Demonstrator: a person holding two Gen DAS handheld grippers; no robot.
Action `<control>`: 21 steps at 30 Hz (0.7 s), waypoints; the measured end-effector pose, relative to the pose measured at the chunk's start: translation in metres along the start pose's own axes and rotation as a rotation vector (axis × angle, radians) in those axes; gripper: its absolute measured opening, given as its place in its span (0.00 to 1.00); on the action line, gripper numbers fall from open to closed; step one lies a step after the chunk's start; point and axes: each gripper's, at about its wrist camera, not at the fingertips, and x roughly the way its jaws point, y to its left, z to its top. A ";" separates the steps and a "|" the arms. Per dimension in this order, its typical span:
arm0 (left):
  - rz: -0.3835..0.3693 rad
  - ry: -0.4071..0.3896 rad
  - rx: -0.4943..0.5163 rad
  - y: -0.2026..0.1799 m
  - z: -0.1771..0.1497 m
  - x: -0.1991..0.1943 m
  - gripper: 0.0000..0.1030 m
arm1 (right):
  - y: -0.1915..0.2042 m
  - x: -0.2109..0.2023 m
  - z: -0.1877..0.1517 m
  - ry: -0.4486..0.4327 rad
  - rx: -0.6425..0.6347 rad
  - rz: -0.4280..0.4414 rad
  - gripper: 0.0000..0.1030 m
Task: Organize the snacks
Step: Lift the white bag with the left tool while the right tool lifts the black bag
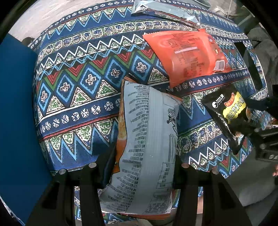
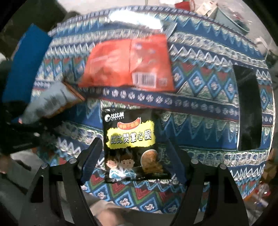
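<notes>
My left gripper (image 1: 141,166) is shut on a large grey and orange snack bag (image 1: 149,139) and holds it over the patterned tablecloth (image 1: 83,97). My right gripper (image 2: 133,161) is open with its fingers either side of a small black snack packet (image 2: 130,144) with a yellow label, lying on the cloth; the packet also shows in the left wrist view (image 1: 225,113). An orange-red snack bag (image 1: 187,55) lies behind, also in the right wrist view (image 2: 128,64). A silver bag (image 1: 163,10) lies at the far edge.
A blue box (image 1: 17,113) stands at the table's left side, also in the right wrist view (image 2: 26,69). A black rectangular frame or bin (image 2: 248,111) sits on the right of the cloth. Clutter lies beyond the far edge.
</notes>
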 end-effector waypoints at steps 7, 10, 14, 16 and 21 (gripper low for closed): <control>0.000 -0.010 0.006 0.006 0.005 0.001 0.49 | 0.021 0.028 0.000 0.055 -0.062 -0.061 0.72; -0.001 -0.016 0.003 0.010 0.009 0.001 0.47 | 0.033 0.035 -0.002 0.059 -0.114 -0.121 0.72; 0.000 -0.028 0.002 0.016 0.011 -0.003 0.39 | 0.045 0.034 -0.007 0.045 -0.138 -0.130 0.62; 0.002 -0.039 0.000 0.018 0.012 -0.007 0.38 | 0.052 0.031 -0.007 0.037 -0.152 -0.113 0.61; 0.014 -0.079 0.012 0.022 0.013 -0.021 0.37 | 0.057 0.014 -0.003 -0.014 -0.173 -0.081 0.61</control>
